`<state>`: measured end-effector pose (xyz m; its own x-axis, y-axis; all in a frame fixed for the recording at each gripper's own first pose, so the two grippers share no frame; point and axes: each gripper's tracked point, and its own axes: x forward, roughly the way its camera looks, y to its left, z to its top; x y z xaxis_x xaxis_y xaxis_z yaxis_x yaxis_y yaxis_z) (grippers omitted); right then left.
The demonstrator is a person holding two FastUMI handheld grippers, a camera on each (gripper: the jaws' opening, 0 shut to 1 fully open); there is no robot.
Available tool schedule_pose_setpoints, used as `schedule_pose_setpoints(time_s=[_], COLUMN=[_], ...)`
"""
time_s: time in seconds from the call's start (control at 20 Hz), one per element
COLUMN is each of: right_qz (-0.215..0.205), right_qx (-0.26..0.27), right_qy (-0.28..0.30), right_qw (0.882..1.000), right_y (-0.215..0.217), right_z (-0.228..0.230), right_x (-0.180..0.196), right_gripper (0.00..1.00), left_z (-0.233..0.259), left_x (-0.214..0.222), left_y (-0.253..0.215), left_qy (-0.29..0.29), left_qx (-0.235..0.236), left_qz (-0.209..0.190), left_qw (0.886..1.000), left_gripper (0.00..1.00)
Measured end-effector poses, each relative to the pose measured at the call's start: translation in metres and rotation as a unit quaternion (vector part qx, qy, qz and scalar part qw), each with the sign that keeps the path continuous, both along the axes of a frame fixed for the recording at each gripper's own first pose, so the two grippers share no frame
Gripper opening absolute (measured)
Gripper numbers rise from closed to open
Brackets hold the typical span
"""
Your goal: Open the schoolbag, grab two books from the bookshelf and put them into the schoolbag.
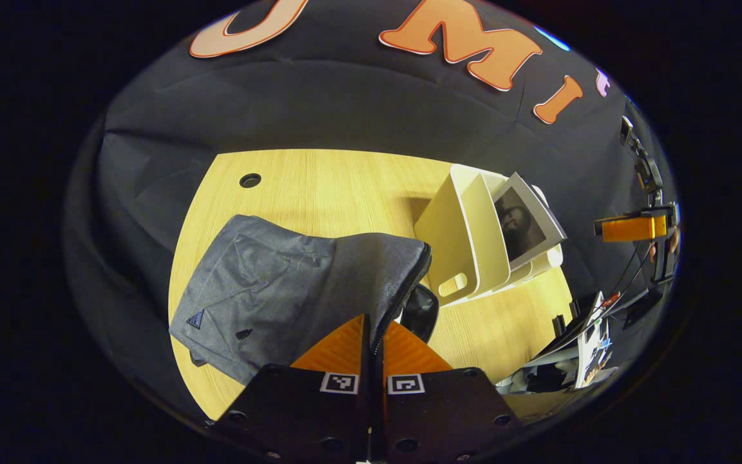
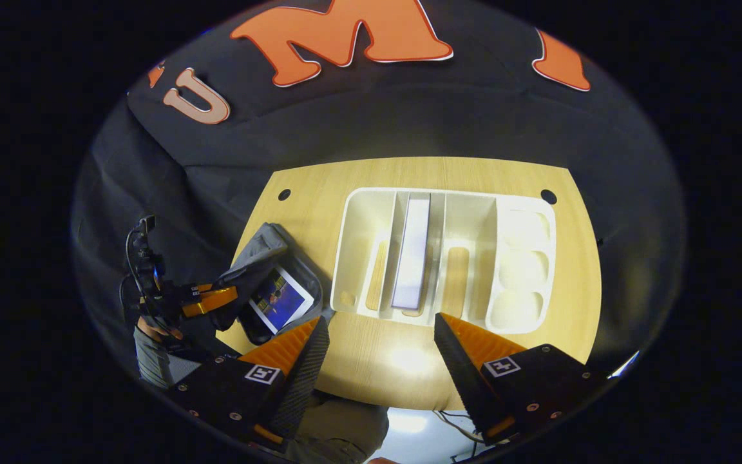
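Right gripper view: spread fingers (image 2: 377, 335) before bookshelf (image 2: 525, 258) holding one book (image 2: 411, 254).

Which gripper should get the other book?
Right gripper, probably: it is open and faces the book standing in the bookshelf. Left gripper is shut on the schoolbag edge, holding it open.

The left gripper (image 1: 373, 335) has its fingers pressed together on the schoolbag's (image 1: 294, 283) edge. The right gripper (image 2: 380, 341) hangs with its fingers spread wide, holding nothing. A hand (image 2: 158, 328) grips the left gripper from below.
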<state>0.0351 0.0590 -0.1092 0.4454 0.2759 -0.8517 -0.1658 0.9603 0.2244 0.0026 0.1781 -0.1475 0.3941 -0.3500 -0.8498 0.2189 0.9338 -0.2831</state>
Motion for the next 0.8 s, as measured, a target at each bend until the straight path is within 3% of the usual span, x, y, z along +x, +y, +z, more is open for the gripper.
schedule_pose_setpoints(time_s=[0.3,0.8], right_qz=[0.004,0.012], right_qx=[0.006,-0.032], right_qy=[0.036,0.076], right_qw=[0.999,0.997], right_y=[-0.002,0.002], right_z=[0.005,-0.047], right_x=[0.028,0.080], right_gripper=[0.99,0.97], left_z=[-0.001,0.000], left_x=[0.001,-0.006], left_y=[0.000,0.003], left_qy=[0.004,0.004], left_qx=[0.006,0.018], left_qz=[0.007,0.035], left_qw=[1.000,0.999], left_gripper=[0.02,0.02])
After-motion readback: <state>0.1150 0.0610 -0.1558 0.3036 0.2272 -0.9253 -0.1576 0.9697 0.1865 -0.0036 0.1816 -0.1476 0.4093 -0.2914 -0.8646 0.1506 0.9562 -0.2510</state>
